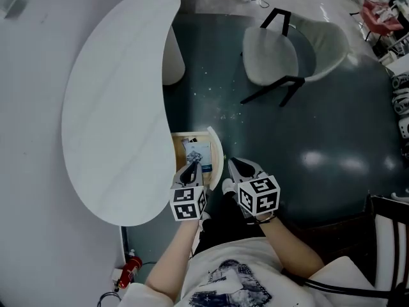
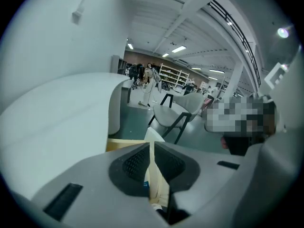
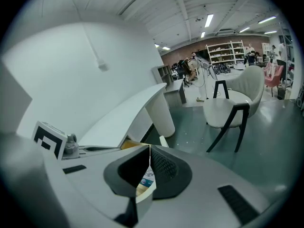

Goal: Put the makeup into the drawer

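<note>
Left gripper and right gripper both pinched shut, empty, over the open drawer holding the makeup box; I risk clipping its front when pushing it closed.

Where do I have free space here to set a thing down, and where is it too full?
The white tabletop is bare all over. The dark floor between drawer and chair is free too. Crowded: the open drawer, with a pack inside, the left claw over it and the right claw beside its front.
</note>
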`<state>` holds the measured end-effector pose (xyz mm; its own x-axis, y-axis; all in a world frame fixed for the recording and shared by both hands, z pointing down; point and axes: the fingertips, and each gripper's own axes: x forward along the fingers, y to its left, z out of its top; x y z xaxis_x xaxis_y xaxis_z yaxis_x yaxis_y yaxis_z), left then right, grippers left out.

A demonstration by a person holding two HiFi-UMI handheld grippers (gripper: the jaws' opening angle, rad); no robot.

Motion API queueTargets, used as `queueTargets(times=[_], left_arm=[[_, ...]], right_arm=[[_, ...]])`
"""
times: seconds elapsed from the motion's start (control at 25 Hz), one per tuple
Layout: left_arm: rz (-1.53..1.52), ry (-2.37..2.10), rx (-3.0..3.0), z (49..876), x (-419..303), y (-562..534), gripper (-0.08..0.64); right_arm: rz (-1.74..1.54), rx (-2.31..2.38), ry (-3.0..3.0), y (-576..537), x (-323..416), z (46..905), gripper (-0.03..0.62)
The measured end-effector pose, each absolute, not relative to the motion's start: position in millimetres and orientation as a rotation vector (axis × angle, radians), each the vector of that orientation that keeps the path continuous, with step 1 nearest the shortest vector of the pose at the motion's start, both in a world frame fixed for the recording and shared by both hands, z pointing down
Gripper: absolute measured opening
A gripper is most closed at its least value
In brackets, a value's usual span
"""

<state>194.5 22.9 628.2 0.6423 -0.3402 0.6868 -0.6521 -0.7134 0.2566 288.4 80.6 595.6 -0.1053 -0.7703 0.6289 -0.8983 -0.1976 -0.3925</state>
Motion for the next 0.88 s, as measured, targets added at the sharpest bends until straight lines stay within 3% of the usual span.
queueTargets(times=[0.88], left_arm=[[0.531,-1.022,2.545,464,13,10,0.038]], right_arm=[[0.774,1.91,-2.223,57,110,440,0.02]])
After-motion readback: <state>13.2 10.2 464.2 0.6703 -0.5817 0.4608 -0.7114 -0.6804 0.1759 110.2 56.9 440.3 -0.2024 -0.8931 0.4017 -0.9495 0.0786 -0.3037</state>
